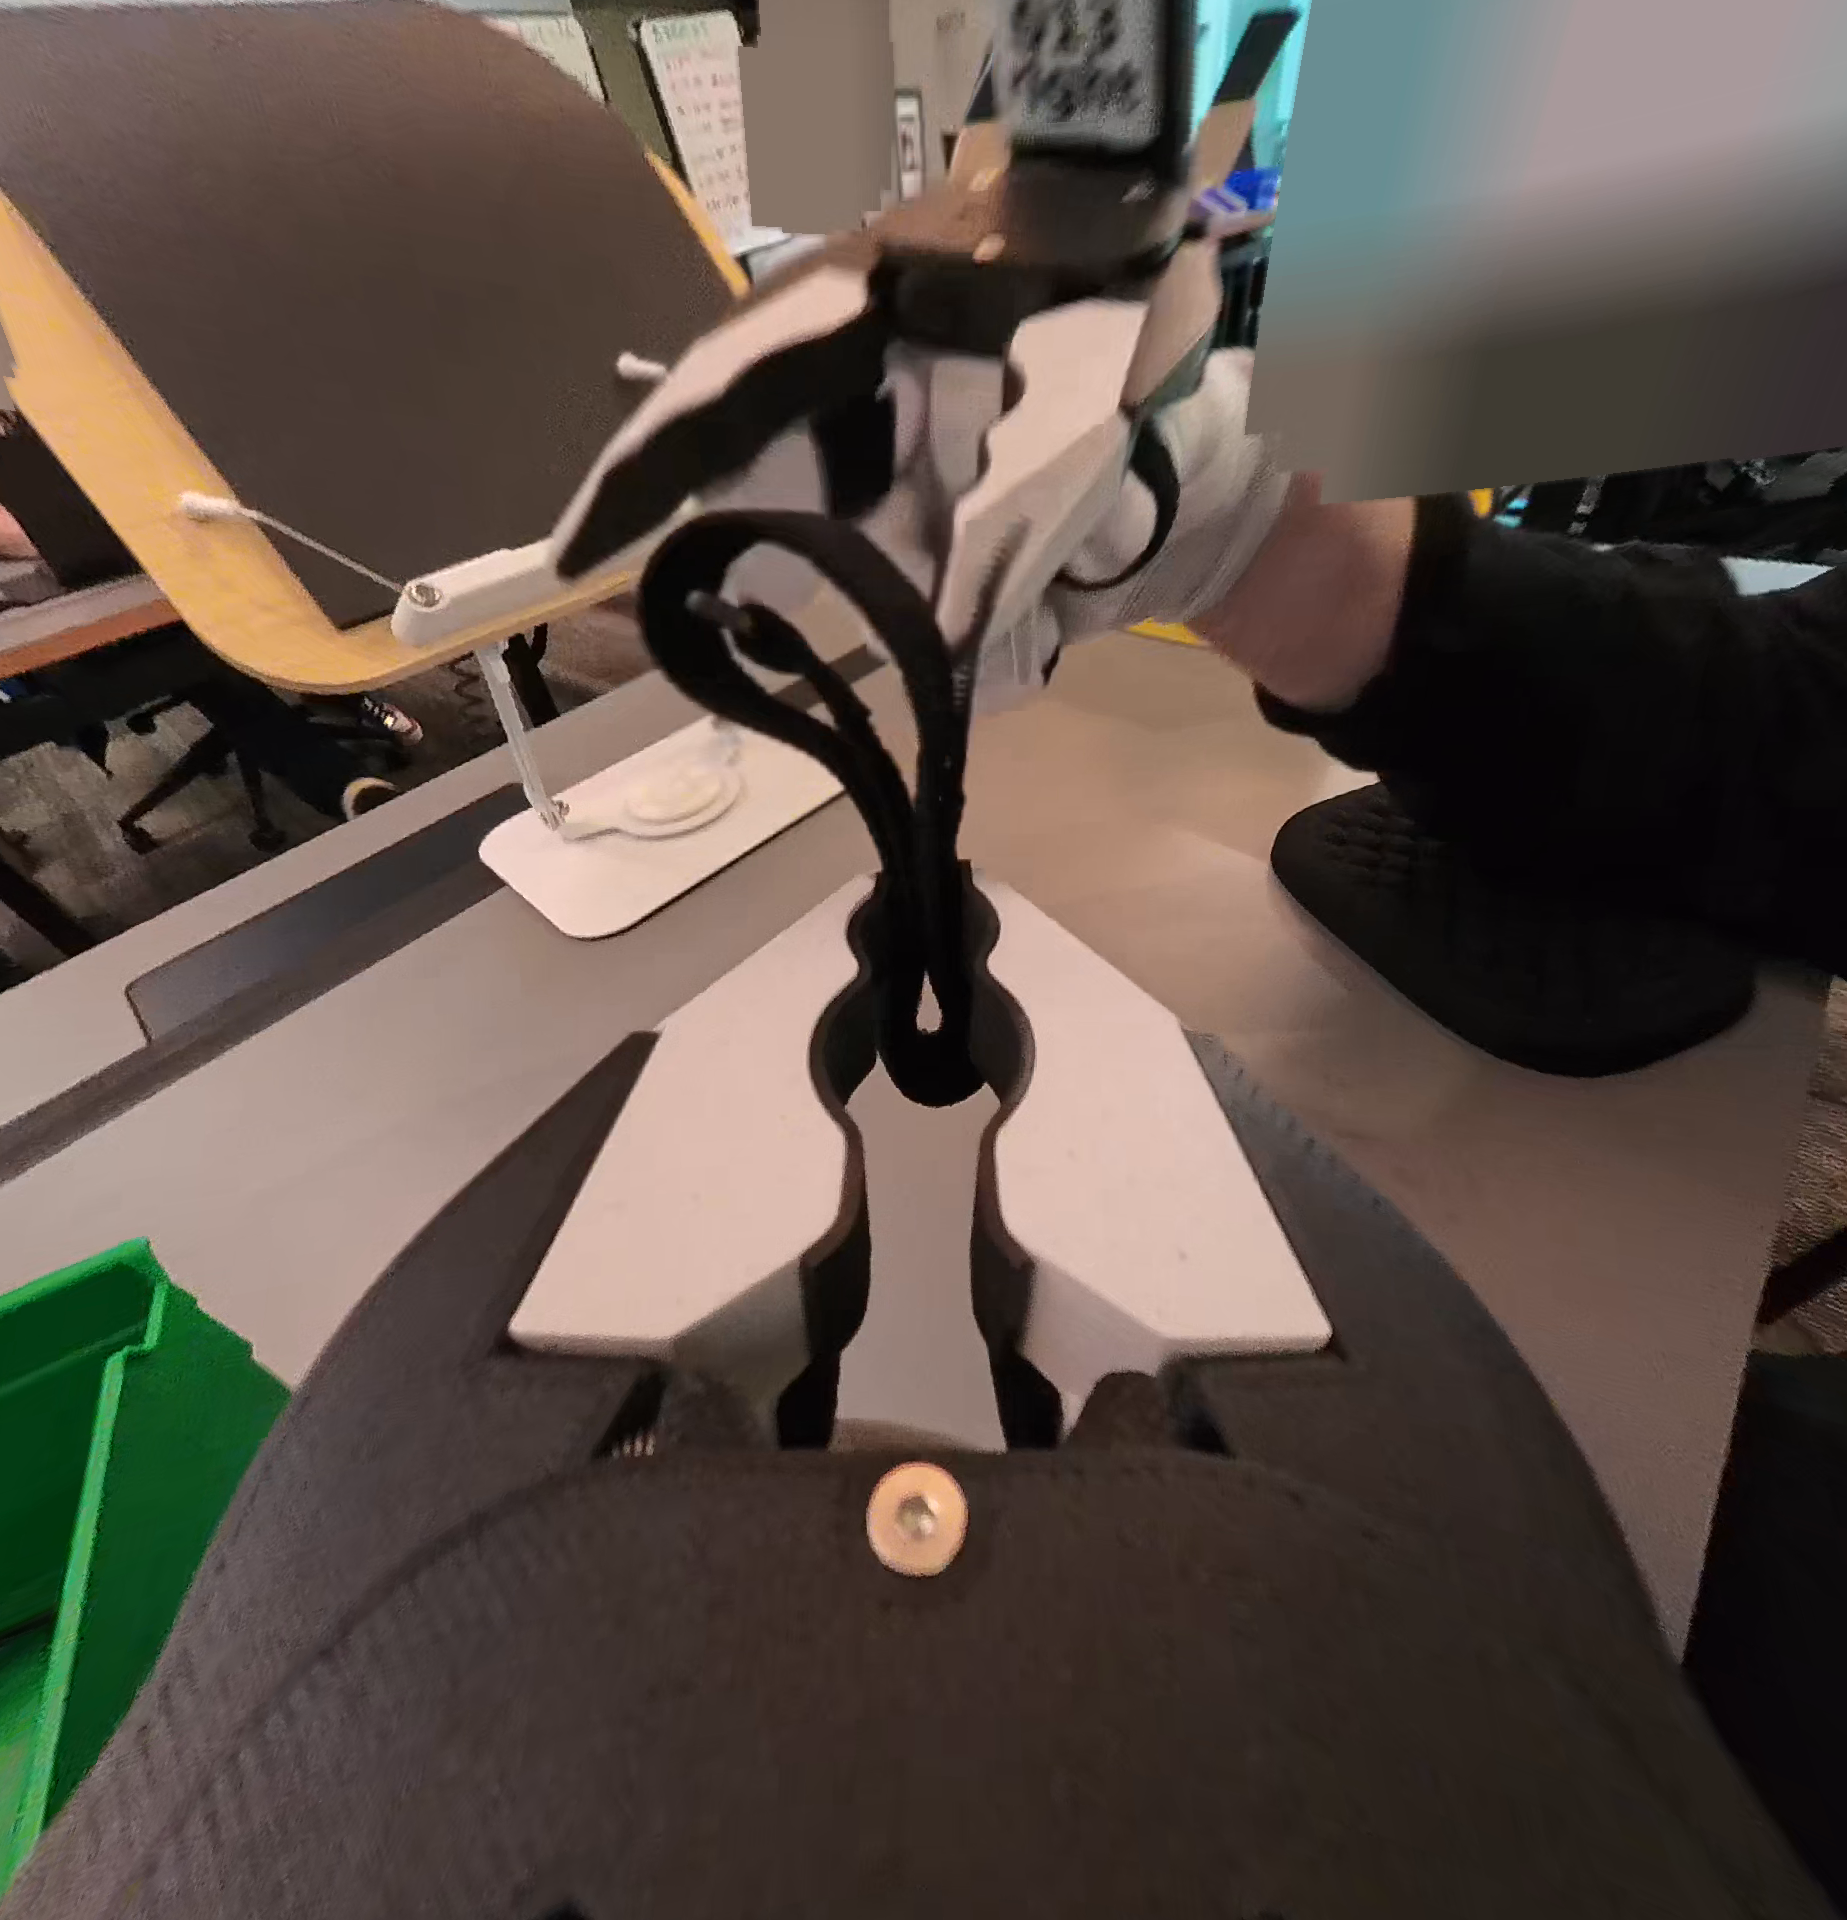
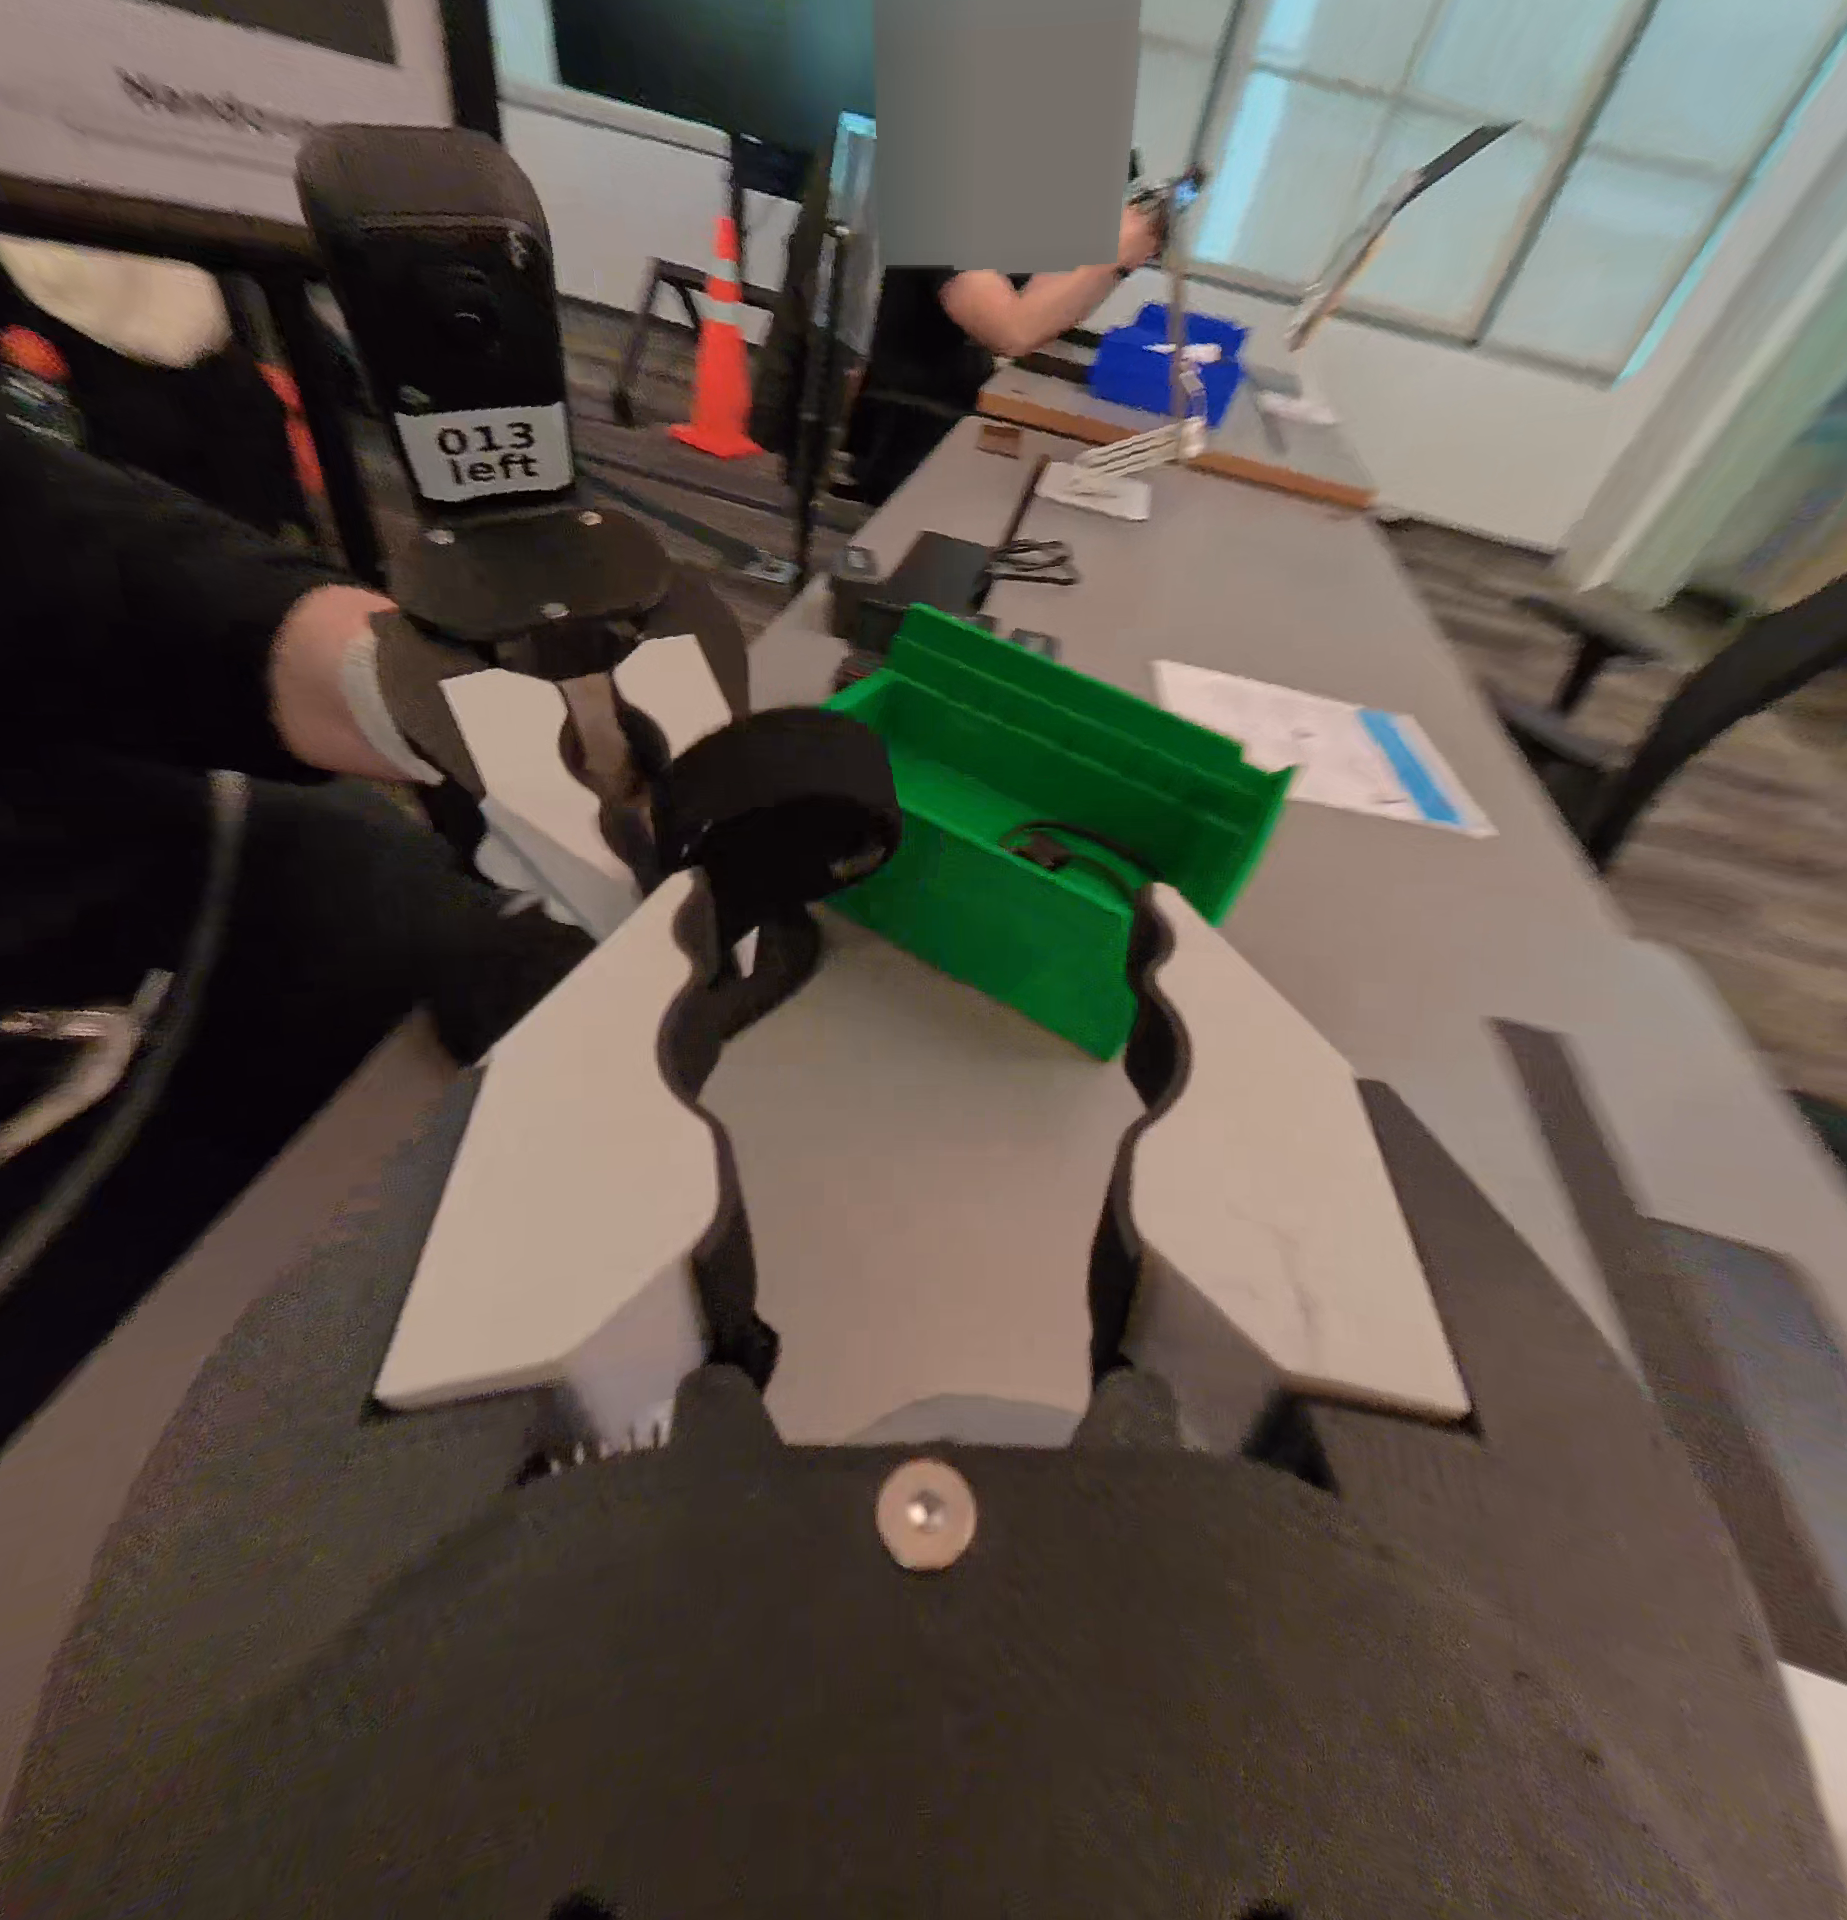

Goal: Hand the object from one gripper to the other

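While the left claw (image 1: 924, 997) pinches the soft, light black looped strap (image 1: 794, 665) above the green plastic bin (image 2: 1044, 821), the right claw (image 2: 919, 935) gapes apart beside it; grab the free loop.

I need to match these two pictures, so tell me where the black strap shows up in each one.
Left wrist view: the black strap stands at the centre, pinched by the left gripper, looping up toward the right gripper.
Right wrist view: the black strap sits left of centre, a curled loop just beyond the open right gripper and held by the left gripper.
Shared landmark: the green bin.
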The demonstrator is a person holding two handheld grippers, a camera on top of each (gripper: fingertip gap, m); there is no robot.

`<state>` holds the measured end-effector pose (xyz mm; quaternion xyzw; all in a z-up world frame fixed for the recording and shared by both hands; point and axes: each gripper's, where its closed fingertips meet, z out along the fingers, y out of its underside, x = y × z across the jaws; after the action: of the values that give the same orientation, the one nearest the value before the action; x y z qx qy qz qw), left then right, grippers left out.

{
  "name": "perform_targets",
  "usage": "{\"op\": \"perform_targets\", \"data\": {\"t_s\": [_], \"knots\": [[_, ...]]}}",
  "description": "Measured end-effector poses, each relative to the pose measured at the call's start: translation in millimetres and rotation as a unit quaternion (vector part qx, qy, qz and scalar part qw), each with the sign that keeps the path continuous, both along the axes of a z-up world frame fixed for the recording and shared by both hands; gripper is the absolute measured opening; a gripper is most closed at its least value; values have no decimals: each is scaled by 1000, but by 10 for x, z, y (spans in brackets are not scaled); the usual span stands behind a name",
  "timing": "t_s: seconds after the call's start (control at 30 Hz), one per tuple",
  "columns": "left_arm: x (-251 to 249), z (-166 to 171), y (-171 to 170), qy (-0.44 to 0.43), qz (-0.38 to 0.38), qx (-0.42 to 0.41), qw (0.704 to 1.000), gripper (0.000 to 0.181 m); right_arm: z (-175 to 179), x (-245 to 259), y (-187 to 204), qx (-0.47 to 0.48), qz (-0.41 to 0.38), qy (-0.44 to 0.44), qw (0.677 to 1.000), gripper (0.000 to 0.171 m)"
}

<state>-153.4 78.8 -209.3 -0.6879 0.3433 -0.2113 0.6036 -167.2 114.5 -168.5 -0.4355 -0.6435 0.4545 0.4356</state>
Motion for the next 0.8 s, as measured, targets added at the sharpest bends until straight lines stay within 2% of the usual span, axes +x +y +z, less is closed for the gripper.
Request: {"op": "perform_targets", "data": {"t_s": [0.1, 0.17, 0.33, 0.43, 0.57, 0.7, 0.8], "knots": [[46, 99, -68, -10, -19, 26, 999, 9, -78, -5, -180, -81, 76, -2, 994, 85], [83, 144, -112, -19, -33, 31, 999, 9, -65, 10, -306, -110, 120, 10, 987, 82], [66, 221, -124, -52, -39, 34, 997, 8, 67, 103, -435, -133, 171, 42, 975, 85], [53, 265, -127, -79, -47, 26, 995, 9, 44, 115, -464, -108, 172, 41, 978, 82], [125, 225, -150, -65, -66, 19, 995, 9, 3, 23, -601, -83, 176, 40, 980, 66], [124, 210, -125, -75, -66, 3, 995, 9, 87, -29, -637, -66, 168, 67, 981, 16], [3, 220, -8, -69, -27, 6, 997, 11, 94, -130, -535, -62, 125, 73, 988, 8]]}}
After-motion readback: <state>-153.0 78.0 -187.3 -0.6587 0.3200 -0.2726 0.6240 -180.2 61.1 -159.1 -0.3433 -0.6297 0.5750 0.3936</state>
